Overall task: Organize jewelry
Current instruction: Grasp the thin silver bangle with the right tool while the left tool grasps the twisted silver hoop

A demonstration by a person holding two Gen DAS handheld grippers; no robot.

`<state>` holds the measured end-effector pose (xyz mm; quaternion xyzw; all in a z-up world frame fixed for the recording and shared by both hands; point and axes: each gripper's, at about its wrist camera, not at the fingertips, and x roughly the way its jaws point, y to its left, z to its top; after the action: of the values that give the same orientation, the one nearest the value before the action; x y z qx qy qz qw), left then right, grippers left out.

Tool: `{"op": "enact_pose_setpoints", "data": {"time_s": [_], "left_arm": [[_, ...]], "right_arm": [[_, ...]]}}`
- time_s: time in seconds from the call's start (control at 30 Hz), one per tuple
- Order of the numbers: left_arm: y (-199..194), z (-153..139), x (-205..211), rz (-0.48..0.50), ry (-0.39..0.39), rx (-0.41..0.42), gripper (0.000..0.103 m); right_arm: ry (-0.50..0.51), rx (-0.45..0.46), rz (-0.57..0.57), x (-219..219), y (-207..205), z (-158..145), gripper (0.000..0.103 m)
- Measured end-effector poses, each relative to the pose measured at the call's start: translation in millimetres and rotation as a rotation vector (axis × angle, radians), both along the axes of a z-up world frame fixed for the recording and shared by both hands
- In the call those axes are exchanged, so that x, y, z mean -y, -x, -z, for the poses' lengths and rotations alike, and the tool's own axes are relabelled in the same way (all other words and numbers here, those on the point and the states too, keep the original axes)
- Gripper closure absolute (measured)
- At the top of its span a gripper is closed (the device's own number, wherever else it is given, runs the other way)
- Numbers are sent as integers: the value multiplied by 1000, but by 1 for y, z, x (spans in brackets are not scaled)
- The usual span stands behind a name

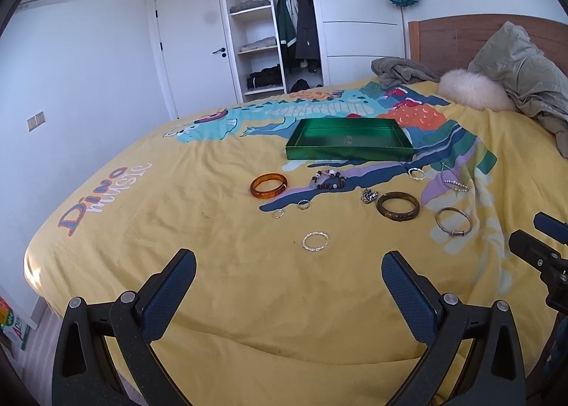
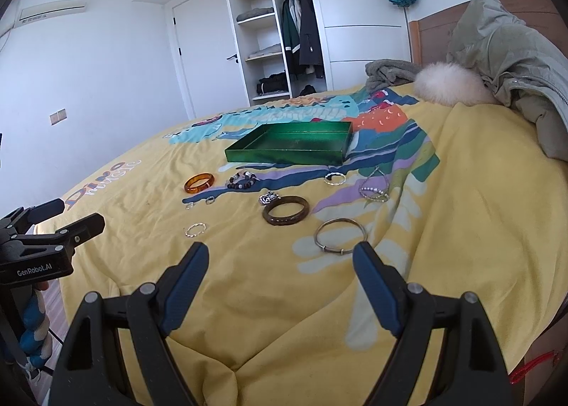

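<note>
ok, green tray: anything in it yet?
Empty. The green tray shows only bare floor in both views; the amber bangle and the other jewelry lie on the bedspread outside it.

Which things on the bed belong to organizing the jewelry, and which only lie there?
For the job:
green shallow tray
orange amber bangle
dark brown bangle
thin metal bangle
twisted silver ring
beaded bracelet

Just lying about:
olive puffy jacket
grey folded blanket

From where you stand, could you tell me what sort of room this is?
Most likely a bedroom: a bed under a yellow dinosaur duvet, an open wardrobe with hanging coats, and a wooden headboard.
</note>
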<state>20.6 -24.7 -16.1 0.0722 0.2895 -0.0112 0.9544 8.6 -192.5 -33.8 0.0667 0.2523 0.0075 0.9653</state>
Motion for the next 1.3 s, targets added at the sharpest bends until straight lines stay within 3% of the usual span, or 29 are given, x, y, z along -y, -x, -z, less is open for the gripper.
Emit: {"op": "enact_pose_setpoints", "data": {"time_s": [0.43,0.53,0.6,0.7,0.77,0.8,1.3], "left_arm": [[-29,29,-9,-6,26,-125,6],[-40,40,-8,8,31,-163,13],[-50,47,-9,23,43,-192,25],[-65,56,-11,42,82,-244,38],[-74,61,-12,52,99,-264,42],[-77,63,-12,59,105,-269,42],[-141,97,-6,94,170,-380,42]], "right_arm": [[-57,-60,-46,14,-20,16,21],[-80,-81,-43,26,-30,20,21],[-88,-100,-46,33,-39,23,22],[-98,-134,-86,40,-57,28,35],[-113,-175,-120,43,-72,33,62],[-121,-196,-136,44,-80,36,66],[127,-512,-426,58,-161,77,77]]}}
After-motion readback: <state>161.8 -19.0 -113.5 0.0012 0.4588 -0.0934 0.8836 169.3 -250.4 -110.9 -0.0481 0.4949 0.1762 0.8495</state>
